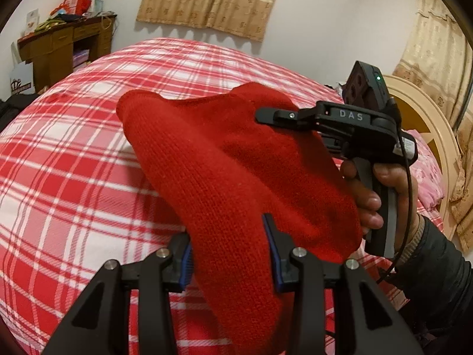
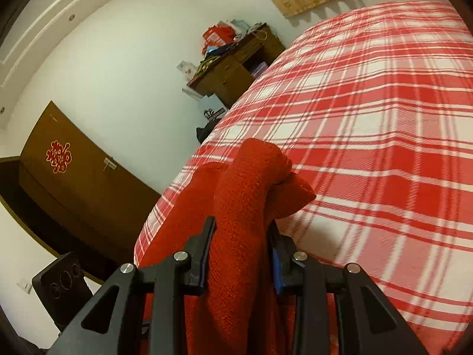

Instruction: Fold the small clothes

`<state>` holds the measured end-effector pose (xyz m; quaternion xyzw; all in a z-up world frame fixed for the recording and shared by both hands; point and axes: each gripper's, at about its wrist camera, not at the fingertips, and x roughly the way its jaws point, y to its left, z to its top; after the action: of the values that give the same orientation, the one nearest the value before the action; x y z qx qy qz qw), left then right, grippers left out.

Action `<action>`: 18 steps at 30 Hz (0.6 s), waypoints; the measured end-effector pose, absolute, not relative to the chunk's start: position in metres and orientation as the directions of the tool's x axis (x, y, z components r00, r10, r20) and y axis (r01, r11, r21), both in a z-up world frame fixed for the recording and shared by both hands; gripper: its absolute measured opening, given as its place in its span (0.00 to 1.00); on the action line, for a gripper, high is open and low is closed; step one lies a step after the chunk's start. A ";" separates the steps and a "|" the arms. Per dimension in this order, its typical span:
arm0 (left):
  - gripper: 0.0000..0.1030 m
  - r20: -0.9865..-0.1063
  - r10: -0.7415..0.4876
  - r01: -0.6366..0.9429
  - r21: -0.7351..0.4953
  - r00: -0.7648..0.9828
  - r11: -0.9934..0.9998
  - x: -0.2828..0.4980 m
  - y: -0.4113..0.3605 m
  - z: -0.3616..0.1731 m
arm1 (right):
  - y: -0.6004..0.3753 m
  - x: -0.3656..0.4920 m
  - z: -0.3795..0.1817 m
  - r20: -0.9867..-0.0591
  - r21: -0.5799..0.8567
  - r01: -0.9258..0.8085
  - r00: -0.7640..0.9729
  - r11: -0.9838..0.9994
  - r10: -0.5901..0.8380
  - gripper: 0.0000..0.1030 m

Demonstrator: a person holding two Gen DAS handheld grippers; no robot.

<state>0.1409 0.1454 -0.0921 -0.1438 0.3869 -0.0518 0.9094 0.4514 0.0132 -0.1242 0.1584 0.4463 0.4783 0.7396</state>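
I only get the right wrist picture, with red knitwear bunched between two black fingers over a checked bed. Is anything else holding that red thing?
Observer: Yes. The left gripper clamps another part of the same red sweater.
Operator: Who holds my gripper?
Observer: A hand grips its handle, with a dark sleeve behind it.
Operator: What lies beyond that hand?
Observer: A cream headboard and a pink flowered pillow.
Operator: Does the sweater touch the bed?
Observer: It hangs over the checked blanket; I cannot tell whether its lower edge touches.
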 end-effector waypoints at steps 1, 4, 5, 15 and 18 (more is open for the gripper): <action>0.41 -0.692 -0.202 -0.023 -0.302 0.693 0.953 0.140 0.148 -0.095 | 0.017 0.451 -0.127 -0.513 0.662 -0.565 0.136 0.492 0.847 0.32; 0.41 -0.699 -0.201 -0.033 -0.305 0.686 0.952 0.138 0.154 -0.101 | 0.024 0.451 -0.136 -0.525 0.664 -0.559 0.123 0.496 0.842 0.32; 0.41 -0.702 -0.201 -0.037 -0.308 0.684 0.951 0.137 0.155 -0.103 | 0.025 0.451 -0.140 -0.531 0.664 -0.557 0.119 0.499 0.839 0.32; 0.43 -0.731 -0.224 -0.068 -0.346 0.645 0.936 0.133 0.163 -0.124 | 0.024 0.456 -0.164 -0.567 0.666 -0.523 0.109 0.532 0.816 0.32; 0.44 -0.733 -0.223 -0.067 -0.344 0.642 0.937 0.134 0.163 -0.125 | 0.025 0.457 -0.166 -0.579 0.660 -0.518 0.112 0.545 0.808 0.32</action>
<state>0.1339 0.1628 -0.1251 -0.1723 0.4207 -0.0439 0.8896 0.4566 0.0245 -0.1663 0.1485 0.4881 0.4535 0.7308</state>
